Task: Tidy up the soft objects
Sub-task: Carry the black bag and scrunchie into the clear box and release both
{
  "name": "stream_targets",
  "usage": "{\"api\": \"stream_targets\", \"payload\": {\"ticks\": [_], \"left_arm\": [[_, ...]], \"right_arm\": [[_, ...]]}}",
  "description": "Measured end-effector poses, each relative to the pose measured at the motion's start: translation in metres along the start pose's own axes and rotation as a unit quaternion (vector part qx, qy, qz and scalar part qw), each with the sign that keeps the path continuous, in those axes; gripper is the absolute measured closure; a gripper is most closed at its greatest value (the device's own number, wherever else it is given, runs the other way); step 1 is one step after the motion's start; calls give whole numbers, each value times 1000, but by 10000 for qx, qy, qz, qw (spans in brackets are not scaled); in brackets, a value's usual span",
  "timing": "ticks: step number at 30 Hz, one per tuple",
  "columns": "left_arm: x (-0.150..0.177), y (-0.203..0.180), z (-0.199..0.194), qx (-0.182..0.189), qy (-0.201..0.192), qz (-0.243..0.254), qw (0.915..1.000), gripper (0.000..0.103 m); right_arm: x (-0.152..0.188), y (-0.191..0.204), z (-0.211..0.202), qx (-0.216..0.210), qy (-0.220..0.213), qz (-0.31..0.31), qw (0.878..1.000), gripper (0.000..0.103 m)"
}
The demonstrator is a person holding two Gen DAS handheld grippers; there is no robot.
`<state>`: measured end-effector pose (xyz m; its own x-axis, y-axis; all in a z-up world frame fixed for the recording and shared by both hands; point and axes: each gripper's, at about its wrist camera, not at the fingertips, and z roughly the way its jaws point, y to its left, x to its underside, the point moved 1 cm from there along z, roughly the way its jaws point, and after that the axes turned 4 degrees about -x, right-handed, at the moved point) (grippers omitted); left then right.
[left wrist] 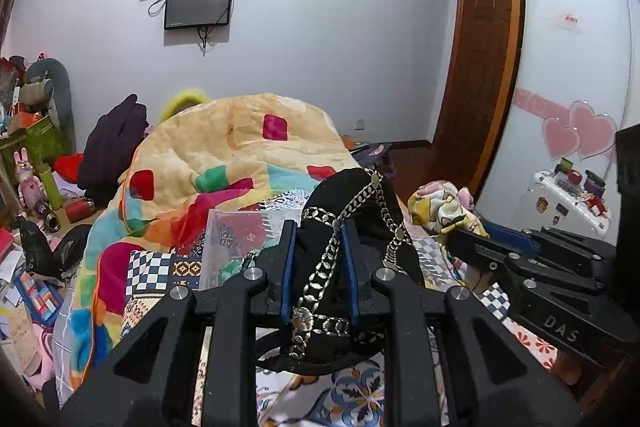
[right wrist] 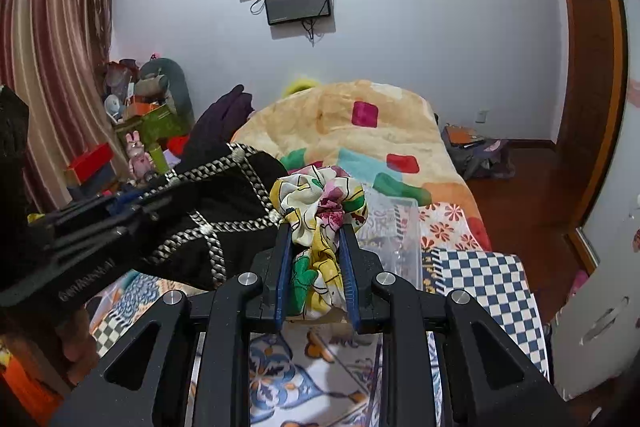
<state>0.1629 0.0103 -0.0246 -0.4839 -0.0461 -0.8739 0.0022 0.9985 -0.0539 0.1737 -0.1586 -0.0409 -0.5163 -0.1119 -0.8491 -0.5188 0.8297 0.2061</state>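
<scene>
My left gripper (left wrist: 319, 227) is shut on a black hat with a silver chain (left wrist: 352, 211) and holds it above the bed. The hat also shows in the right wrist view (right wrist: 224, 195), at the left. My right gripper (right wrist: 316, 231) is shut on a floral yellow and pink cloth (right wrist: 320, 203) and holds it up beside the hat. That cloth shows in the left wrist view (left wrist: 440, 207), at the tip of the right gripper (left wrist: 456, 235). A clear plastic box (left wrist: 236, 239) lies on the bed below both; it also shows in the right wrist view (right wrist: 394, 227).
A colourful plush quilt (left wrist: 224, 155) is heaped on the bed behind the box. A checkered patterned sheet (right wrist: 480, 275) covers the near bed. Clutter and toys (left wrist: 32, 167) fill the floor at left. A wooden door (left wrist: 480, 67) and white wardrobe (left wrist: 572, 47) stand at right.
</scene>
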Motion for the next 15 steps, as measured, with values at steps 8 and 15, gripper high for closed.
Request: {"api": "stream_targets", "payload": {"ticks": [8,15], "left_arm": [[11,2,42,-279,406,73,9988,82],[26,6,71,-387,795,75,9961,82]], "right_arm": [[6,-13,28,167,356,184,9991,82],[17,-20,54,258,788,335,9960,82]]}}
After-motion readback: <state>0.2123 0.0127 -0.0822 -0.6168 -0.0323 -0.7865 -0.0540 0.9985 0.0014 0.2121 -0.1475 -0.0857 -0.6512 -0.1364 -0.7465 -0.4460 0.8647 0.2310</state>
